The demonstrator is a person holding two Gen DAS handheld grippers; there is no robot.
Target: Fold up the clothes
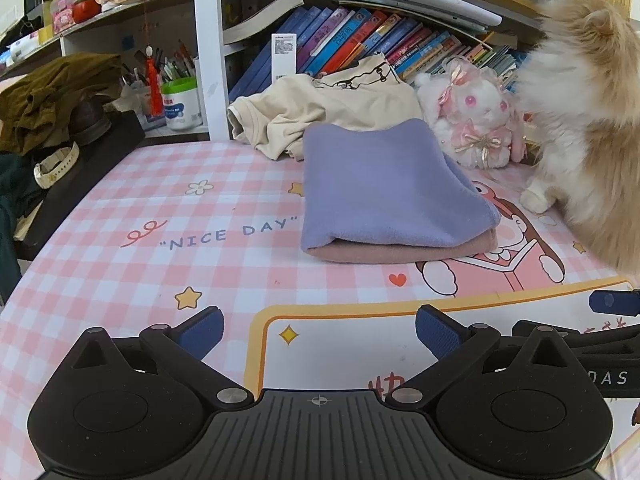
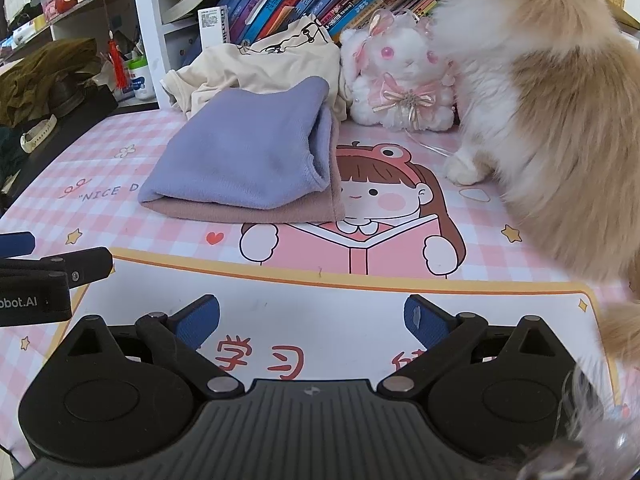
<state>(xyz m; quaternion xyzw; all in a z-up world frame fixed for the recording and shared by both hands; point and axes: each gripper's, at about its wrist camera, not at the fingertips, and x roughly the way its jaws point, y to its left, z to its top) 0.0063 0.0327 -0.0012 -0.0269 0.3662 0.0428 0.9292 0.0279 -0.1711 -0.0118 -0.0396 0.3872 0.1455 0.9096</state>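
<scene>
A folded lavender cloth [image 1: 384, 188] lies on top of a folded dusty-pink cloth [image 1: 400, 252] on the pink checked desk mat [image 1: 160, 216]. The stack also shows in the right wrist view: lavender cloth [image 2: 244, 152], pink cloth [image 2: 256, 210]. A crumpled cream shirt [image 1: 320, 112] lies unfolded behind the stack, against the books; it also shows in the right wrist view [image 2: 260, 64]. My left gripper [image 1: 320, 332] is open and empty, low over the mat in front of the stack. My right gripper [image 2: 312, 320] is open and empty, beside it to the right.
A fluffy orange-and-white cat [image 2: 552, 112] stands on the mat at the right, close to the stack. A white plush rabbit [image 2: 400, 80] sits behind. Books [image 1: 360, 36] line the shelf at the back. Olive clothing [image 1: 52, 92] is piled at the left.
</scene>
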